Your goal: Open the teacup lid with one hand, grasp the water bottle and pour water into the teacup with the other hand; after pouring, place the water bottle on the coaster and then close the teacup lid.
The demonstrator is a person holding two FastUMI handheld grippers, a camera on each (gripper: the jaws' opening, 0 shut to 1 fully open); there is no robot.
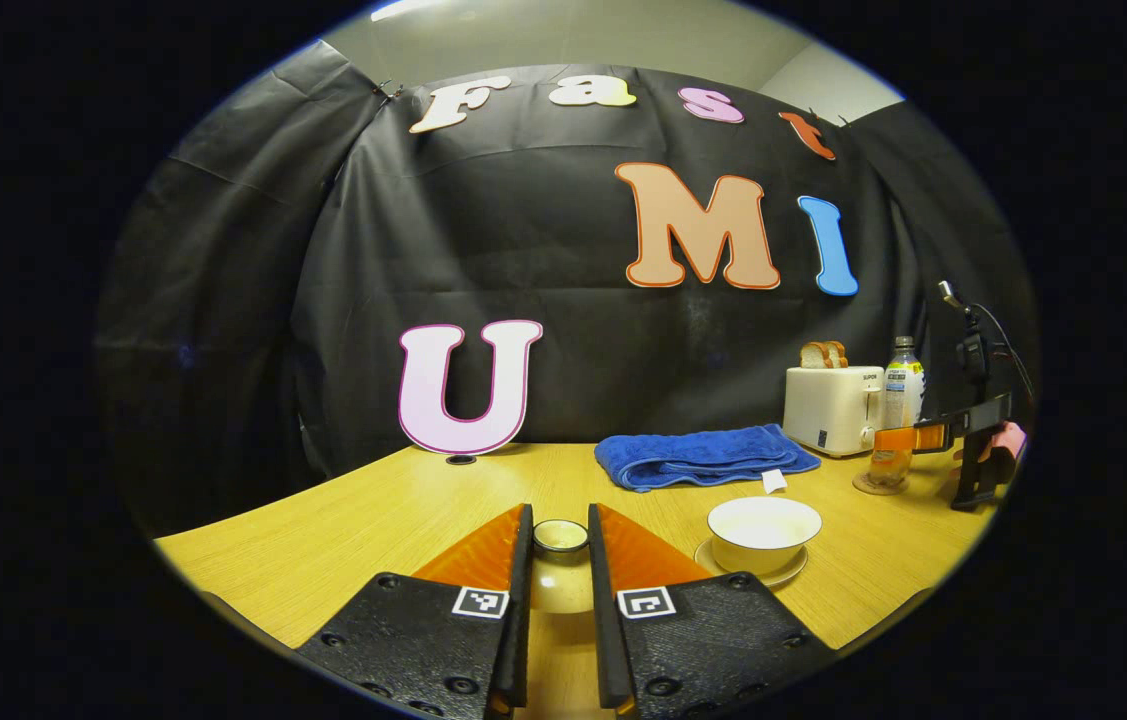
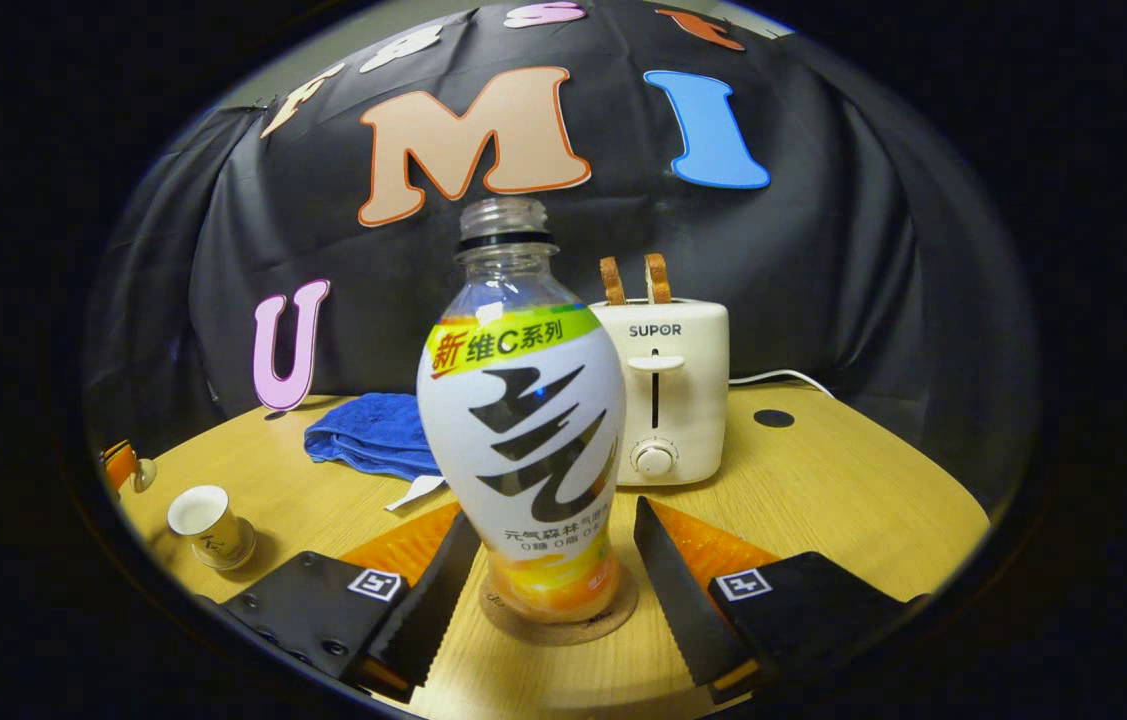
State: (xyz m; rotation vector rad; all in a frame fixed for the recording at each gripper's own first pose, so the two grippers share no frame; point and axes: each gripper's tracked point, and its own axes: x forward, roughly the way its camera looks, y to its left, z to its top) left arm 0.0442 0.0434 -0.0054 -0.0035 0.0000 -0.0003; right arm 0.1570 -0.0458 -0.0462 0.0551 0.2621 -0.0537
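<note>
In the left gripper view, the left gripper (image 1: 560, 545) holds a small cream ceramic teacup lid (image 1: 560, 560) above the light wooden table (image 1: 363, 520), its two fingers pressed against the lid's sides. Just to the right, the open cream teacup (image 1: 764, 530) sits on its saucer (image 1: 785, 575). Behind it lies a folded blue towel (image 1: 703, 456), and beyond that a white toaster (image 1: 831, 408) with bread slices (image 1: 823, 353) in its slots. At far right, the clear plastic water bottle (image 1: 899, 410) with orange liquid stands on a round coaster (image 1: 879, 487), with the right gripper (image 1: 933, 436) beside it.

In the right gripper view, the uncapped bottle (image 2: 523, 430) stands upright on the brown coaster (image 2: 563, 625). The right gripper (image 2: 548, 560) has its fingers spread to either side of the bottle's base, neither touching it. The toaster (image 2: 668, 390) stands directly behind the bottle, the towel (image 2: 368, 435) to the left. At far left are the teacup (image 2: 211, 525) and the left gripper (image 2: 123, 465) with the lid (image 2: 143, 472).
</note>
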